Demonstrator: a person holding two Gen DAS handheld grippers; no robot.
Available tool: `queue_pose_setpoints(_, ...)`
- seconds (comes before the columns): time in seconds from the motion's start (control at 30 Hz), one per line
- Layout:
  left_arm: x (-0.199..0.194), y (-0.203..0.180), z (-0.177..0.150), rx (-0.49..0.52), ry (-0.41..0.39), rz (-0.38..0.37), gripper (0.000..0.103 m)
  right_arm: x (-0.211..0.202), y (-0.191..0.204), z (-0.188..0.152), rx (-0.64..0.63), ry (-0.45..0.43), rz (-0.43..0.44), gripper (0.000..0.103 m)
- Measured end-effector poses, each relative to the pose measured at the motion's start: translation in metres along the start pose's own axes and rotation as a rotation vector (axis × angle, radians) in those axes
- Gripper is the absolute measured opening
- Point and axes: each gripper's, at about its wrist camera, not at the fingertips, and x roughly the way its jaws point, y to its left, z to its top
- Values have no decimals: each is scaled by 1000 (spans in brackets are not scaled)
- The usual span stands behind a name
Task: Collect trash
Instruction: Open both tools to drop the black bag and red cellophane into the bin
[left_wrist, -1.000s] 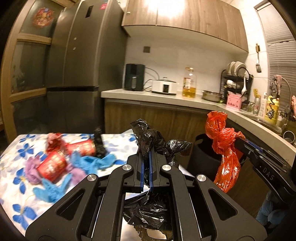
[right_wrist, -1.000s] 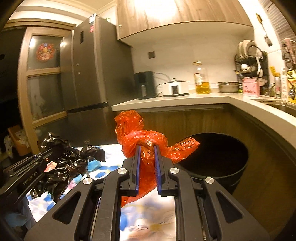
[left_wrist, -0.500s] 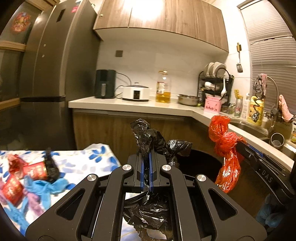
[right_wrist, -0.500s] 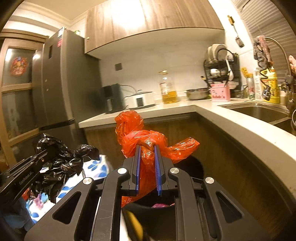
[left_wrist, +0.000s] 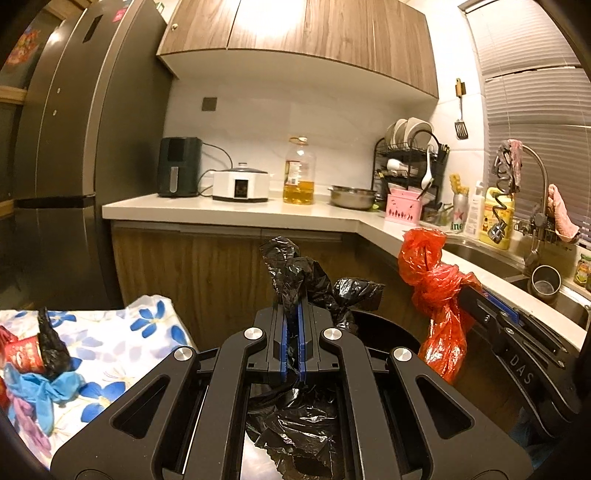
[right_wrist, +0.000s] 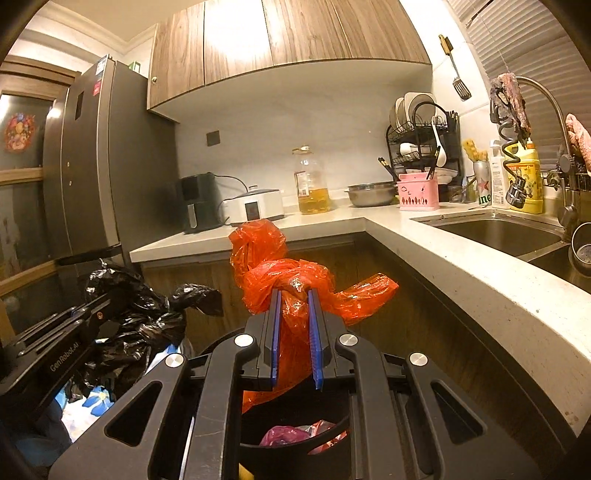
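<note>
The left gripper is clamped on the knotted neck of a black trash bag, its body hanging below the fingers beside the black bin. The right gripper is closed on the knot of a red trash bag, held directly over the bin's opening, where pink and red plastic waste lies inside. On the floral tablecloth, red cans and blue gloves lie together.

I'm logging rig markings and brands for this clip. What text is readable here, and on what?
"GenRobot.AI": side of the left gripper.
"DAS": side of the right gripper.
"ine": partial, on the green can.
Oil bottle label, yellow bottle label, fridge stickers: too blurred.
</note>
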Motion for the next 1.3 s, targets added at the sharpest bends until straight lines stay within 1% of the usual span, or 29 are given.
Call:
queue_pose_setpoints(0.23, 15, -6, -6, 3, 23, -9, 3, 7, -2, -2, 0, 9, 0, 15)
queue_pose_setpoints(0.43, 23, -7, -7, -3, 27, -17, 3, 15, -5, -3, 9, 20, 15, 15)
queue_pose_setpoints(0.73, 37, -9, -12, -17, 36, -55, 4, 26, -8, -5, 14, 35, 39, 18)
queue_pose_setpoints(0.77, 38, -9, -12, -19, 35, -57, 4, 27, -9, -5, 17, 36, 41, 20)
queue_pose_setpoints(0.8, 39, -9, -13, -22, 34, -61, 4, 28, -10, -5, 21, 34, 45, 25)
queue_pose_setpoints(0.87, 43, -9, -15, -30, 44, -72, 4, 30, -12, -6, 24, 34, 48, 27)
queue_pose_setpoints(0.9, 44, -9, -15, -29, 49, -74, 5, 30, -13, -6, 24, 36, 49, 30)
queue_pose_setpoints(0.93, 46, -10, -16, -27, 52, -74, 8, 31, -14, -7, 25, 38, 49, 34)
queue_pose_setpoints(1.0, 48, -10, -18, -23, 59, -72, 14, 32, -15, -7, 27, 40, 47, 37)
queue_pose_setpoints(1.07, 50, -9, -20, -23, 67, -69, 31, 32, -18, -8, 30, 42, 39, 39)
queue_pose_setpoints(1.1, 51, -7, -22, -29, 71, -66, 37, 32, -19, -8, 32, 43, 36, 40)
queue_pose_setpoints(1.17, 52, -4, -23, -41, 74, -54, 55, 31, -21, -9, 38, 46, 29, 44)
queue_pose_setpoints(1.2, 52, -3, -23, -44, 74, -50, 58, 31, -22, -10, 42, 48, 27, 47)
queue_pose_setpoints(1.27, 51, -2, -24, -47, 79, -49, 64, 28, -24, -11, 50, 50, 21, 49)
queue_pose_setpoints(1.3, 50, -1, -25, -44, 83, -43, 66, 27, -24, -11, 52, 50, 19, 51)
